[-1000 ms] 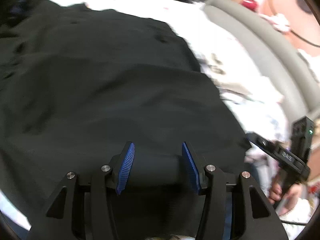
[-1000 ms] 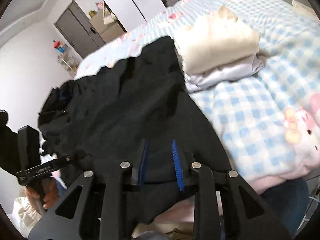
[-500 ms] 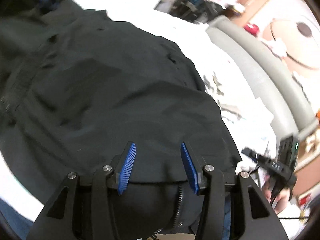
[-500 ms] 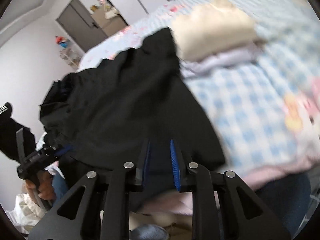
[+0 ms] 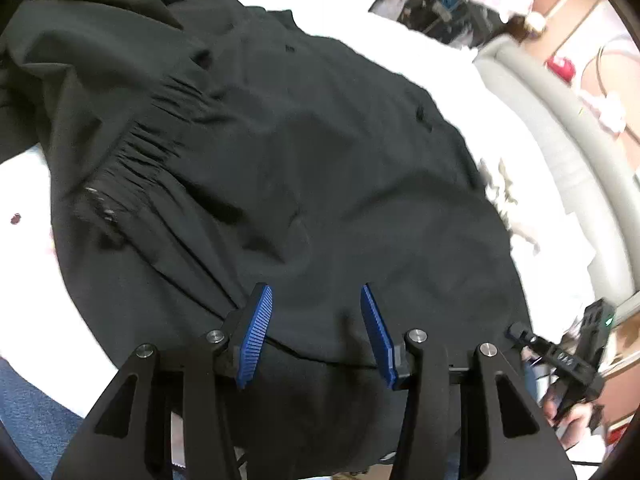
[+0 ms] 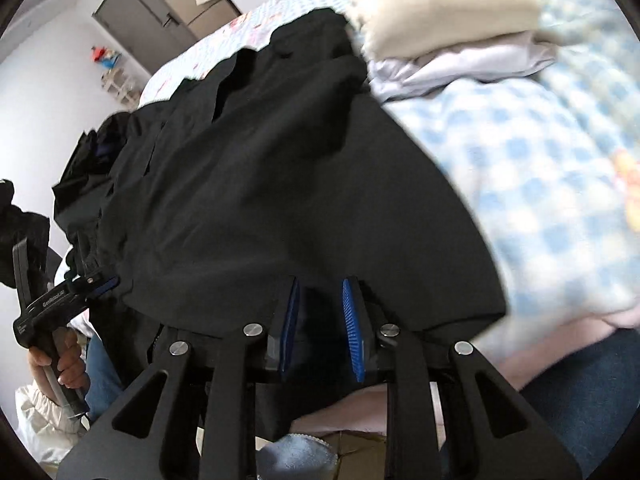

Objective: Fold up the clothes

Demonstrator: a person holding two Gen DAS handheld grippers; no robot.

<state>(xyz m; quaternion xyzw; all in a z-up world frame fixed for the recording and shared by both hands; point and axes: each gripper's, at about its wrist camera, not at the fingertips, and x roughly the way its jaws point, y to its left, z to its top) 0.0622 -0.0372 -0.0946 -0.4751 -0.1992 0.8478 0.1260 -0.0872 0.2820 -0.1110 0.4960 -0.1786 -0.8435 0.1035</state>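
A large black garment (image 5: 320,160) lies spread on the bed, with a gathered elastic band (image 5: 148,152) on its left part. Its near hem hangs over the bed's edge toward me. My left gripper (image 5: 316,328) has a thick bunch of that hem between its blue pads, and pleats pull toward its left finger. In the right wrist view the same garment (image 6: 280,180) fills the middle, and my right gripper (image 6: 320,320) is shut narrowly on the hem. The left gripper (image 6: 100,284) shows at the garment's left corner, and the right gripper (image 5: 516,328) at its right corner.
A folded stack, a cream piece (image 6: 440,0) on a pale lilac one (image 6: 472,64), rests on the blue checked blanket (image 6: 540,160) beside the garment's far end. A grey padded bed frame (image 5: 560,132) runs along the right. A person's jeans (image 6: 580,392) are at the bed's near edge.
Both grippers shifted sideways with the hem still between their pads. The left wrist view rolled, bringing the gathered band into sight. The folded stack slid toward the upper right of the right wrist view.
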